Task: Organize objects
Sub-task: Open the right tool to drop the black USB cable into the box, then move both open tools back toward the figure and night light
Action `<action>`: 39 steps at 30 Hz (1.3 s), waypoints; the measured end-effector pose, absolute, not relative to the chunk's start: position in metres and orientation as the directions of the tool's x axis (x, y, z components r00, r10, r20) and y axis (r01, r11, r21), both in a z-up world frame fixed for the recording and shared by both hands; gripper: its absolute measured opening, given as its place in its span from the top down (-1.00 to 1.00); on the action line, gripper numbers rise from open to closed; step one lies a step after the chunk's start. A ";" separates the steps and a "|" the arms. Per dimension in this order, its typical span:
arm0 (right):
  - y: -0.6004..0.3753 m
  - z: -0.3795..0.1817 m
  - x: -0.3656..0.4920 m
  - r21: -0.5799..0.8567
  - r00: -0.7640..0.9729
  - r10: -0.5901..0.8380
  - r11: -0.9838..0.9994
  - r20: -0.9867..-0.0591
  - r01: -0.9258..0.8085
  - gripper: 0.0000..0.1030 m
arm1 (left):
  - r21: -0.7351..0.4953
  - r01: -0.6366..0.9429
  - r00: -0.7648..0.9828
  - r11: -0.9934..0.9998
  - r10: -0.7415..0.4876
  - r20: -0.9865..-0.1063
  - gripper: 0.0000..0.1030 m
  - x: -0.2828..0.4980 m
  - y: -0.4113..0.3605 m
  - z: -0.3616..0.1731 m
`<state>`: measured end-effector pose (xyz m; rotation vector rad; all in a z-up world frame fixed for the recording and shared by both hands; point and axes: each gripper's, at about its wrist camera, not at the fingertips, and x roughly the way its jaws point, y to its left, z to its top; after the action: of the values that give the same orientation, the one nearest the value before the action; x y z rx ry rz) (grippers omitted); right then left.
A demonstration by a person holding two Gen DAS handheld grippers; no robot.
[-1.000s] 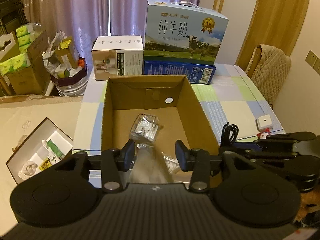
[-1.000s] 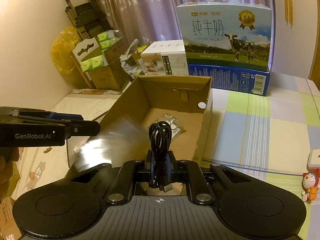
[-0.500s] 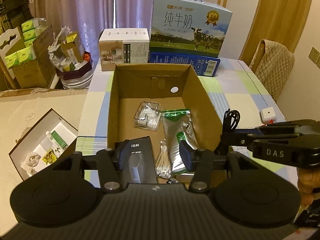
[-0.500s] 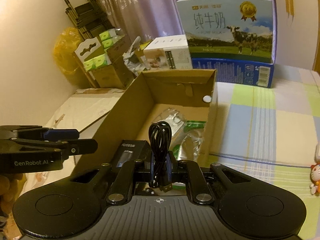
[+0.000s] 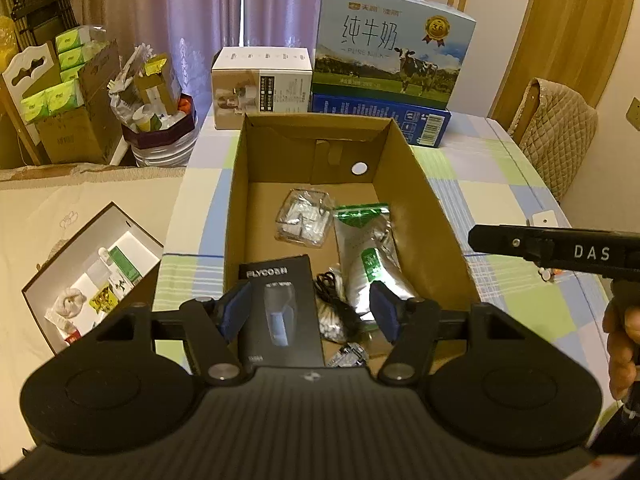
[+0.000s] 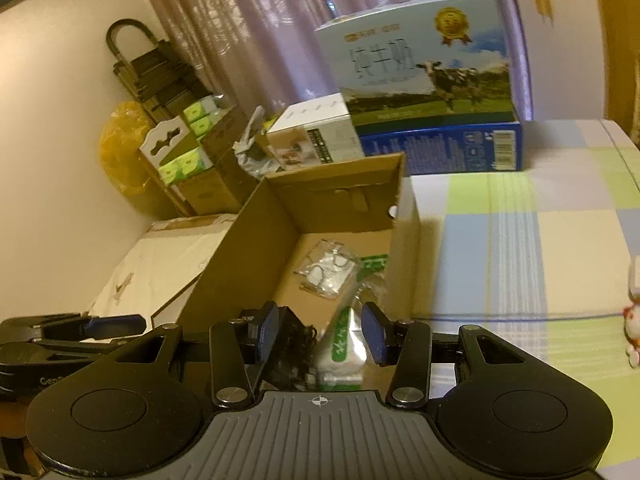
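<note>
We hold both grippers spread and empty over the near end of the cardboard box (image 5: 420,184): the left gripper (image 5: 310,314) hangs above the black carton (image 5: 280,304), and the right gripper (image 6: 320,334) above the cable (image 6: 298,346) and the foil pouch (image 6: 344,340). The cable (image 5: 332,284) lies coiled in the box between carton and pouch (image 5: 370,256), on a pack of cotton swabs (image 5: 330,320), with a clear packet (image 5: 306,216) farther back. We judge the cable light and floppy, best pinched across the bundled coil; the pouch looks slick and crinkly, so we would take it by its sealed top edge, and the stiff carton by its long sides.
</note>
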<state>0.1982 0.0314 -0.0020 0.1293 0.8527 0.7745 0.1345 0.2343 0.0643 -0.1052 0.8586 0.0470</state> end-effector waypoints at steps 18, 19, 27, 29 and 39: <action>-0.052 0.021 0.140 0.394 0.460 0.633 0.761 -0.623 -0.516 0.15 | -0.085 -0.057 0.690 0.995 -0.022 -0.724 -0.60 0.081 0.167 0.087; -0.058 0.023 0.136 0.387 0.467 0.630 0.764 -0.620 -0.517 0.15 | -0.088 -0.054 0.693 0.995 -0.026 -0.720 -0.61 0.078 0.162 0.088; -0.106 0.027 0.114 0.352 0.521 0.586 0.802 -0.620 -0.483 0.12 | -0.111 -0.016 0.710 0.994 -0.067 -0.701 -0.85 0.060 0.124 0.095; -0.119 0.028 0.110 0.344 0.533 0.575 0.811 -0.621 -0.473 0.12 | -0.116 -0.007 0.714 0.993 -0.076 -0.696 -0.87 0.057 0.114 0.095; -0.192 0.020 0.094 0.310 0.592 0.496 0.866 -0.635 -0.393 -0.06 | -0.123 0.044 0.721 0.991 -0.116 -0.683 -0.97 0.047 0.070 0.093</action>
<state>0.0941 -0.1917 0.0202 0.1427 0.7813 0.5193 0.0471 0.0702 0.0934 -0.1004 0.7601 -0.0886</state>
